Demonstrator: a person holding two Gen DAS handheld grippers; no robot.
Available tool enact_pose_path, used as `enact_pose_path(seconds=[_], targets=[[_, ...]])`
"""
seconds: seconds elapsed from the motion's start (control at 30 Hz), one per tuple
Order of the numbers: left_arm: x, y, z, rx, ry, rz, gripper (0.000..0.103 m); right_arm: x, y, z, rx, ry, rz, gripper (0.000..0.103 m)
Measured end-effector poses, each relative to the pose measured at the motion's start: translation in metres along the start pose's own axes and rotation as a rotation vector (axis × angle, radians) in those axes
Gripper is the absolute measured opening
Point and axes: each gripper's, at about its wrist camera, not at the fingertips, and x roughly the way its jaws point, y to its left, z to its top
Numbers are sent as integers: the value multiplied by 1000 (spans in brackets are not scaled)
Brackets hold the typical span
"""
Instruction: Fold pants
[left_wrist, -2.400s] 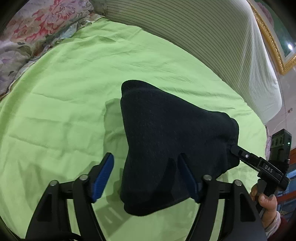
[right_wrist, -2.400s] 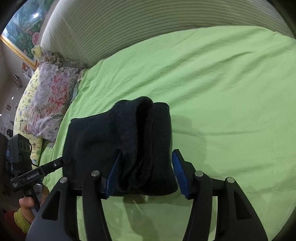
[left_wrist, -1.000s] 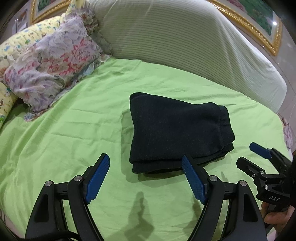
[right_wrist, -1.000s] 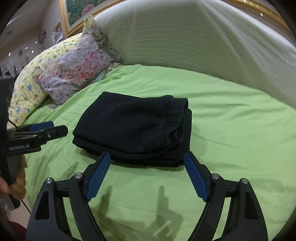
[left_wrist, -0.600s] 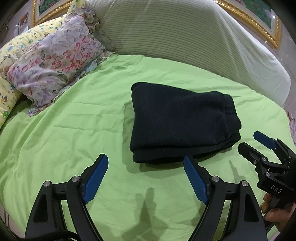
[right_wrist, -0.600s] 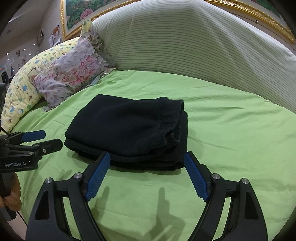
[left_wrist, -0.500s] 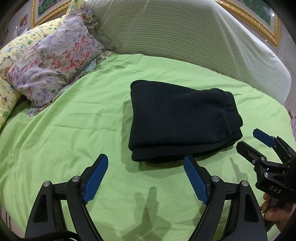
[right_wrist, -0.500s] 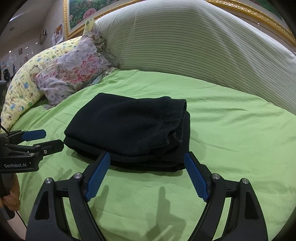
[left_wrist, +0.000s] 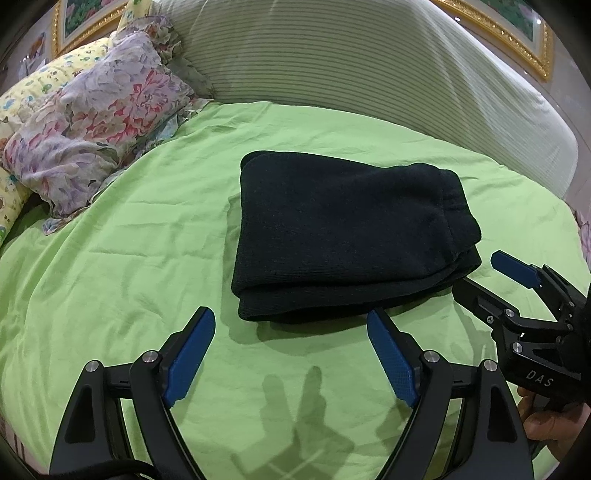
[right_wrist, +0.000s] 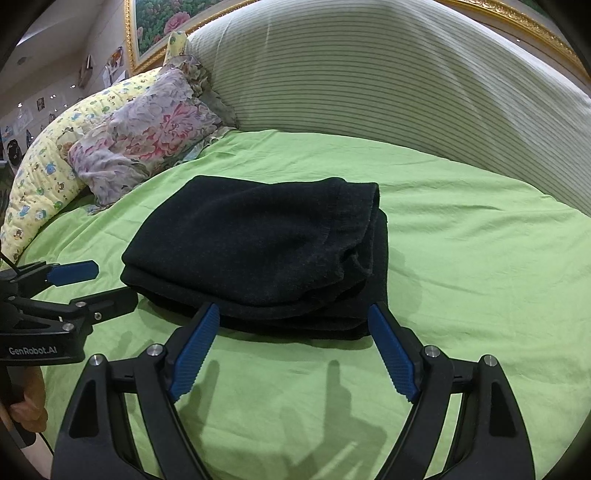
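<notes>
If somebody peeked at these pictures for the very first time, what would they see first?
The black pants, folded into a thick bundle, jump out against the bright green sheet in the middle of the bed. Next come the blue-padded grippers: the left gripper and the right gripper both sit open just in front of the bundle, holding nothing. A flowery pillow lies at the back left, beside the striped headboard.

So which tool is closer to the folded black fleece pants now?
Right. The right tool has its fingertips at the near edge of the folded black fleece pants; the left tool is open beside it, slightly back from the edge.
</notes>
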Motion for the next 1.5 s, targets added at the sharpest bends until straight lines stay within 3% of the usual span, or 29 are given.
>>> enact_pose_path(seconds=[1.5], targets=[[-5,-6,4,14,-8,0,87,-9,-3,12,16,-47,15,87]])
